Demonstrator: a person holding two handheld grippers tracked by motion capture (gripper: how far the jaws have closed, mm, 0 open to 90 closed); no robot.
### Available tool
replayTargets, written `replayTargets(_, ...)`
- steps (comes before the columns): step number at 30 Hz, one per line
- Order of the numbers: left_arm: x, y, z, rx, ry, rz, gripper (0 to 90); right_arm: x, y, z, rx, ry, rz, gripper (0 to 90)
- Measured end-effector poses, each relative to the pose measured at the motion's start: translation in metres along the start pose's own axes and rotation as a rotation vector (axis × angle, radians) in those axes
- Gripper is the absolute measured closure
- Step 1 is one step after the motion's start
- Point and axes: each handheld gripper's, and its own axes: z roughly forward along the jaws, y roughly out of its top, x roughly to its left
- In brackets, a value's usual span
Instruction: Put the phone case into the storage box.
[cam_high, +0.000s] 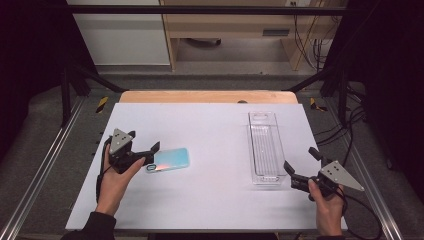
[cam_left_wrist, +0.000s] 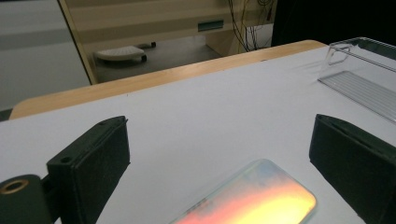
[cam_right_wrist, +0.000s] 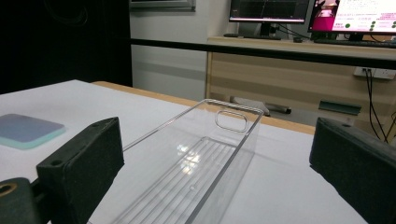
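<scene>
Tabletop: white surface, wooden edge along the far side. Flat on it at left, a pale blue-green phone-sized slab, possibly a phone case; sheen blurs detail. At right, a clear oblong plastic bin, well apart from the slab.

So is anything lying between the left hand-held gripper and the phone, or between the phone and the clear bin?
Nothing visible. The left hand-held gripper is open with its jaws around the near end of the phone. Only bare white tabletop lies between the phone and the clear plastic bin.
</scene>
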Motion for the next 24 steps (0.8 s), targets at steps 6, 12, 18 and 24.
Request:
replayTargets(6, 0.014, -0.004, 0.022, 0.026, 0.026, -0.035, 6.2, 0.002, 0.001, 0.0, -0.006, 0.007, 0.016, 3.5)
replayTargets(12, 0.017, -0.011, 0.043, 0.079, 0.038, -0.06, 7.7, 0.001, -0.001, -0.001, 0.002, 0.007, 0.012, 3.3)
replayTargets(18, 0.017, -0.015, 0.051, 0.118, 0.042, -0.058, 19.0, 0.002, -0.001, -0.001, 0.011, 0.002, -0.006, 3.3)
replayTargets(24, 0.02, -0.018, 0.055, 0.159, 0.028, -0.083, 43.3, 0.002, -0.002, 0.0, 0.021, -0.002, -0.008, 3.4)
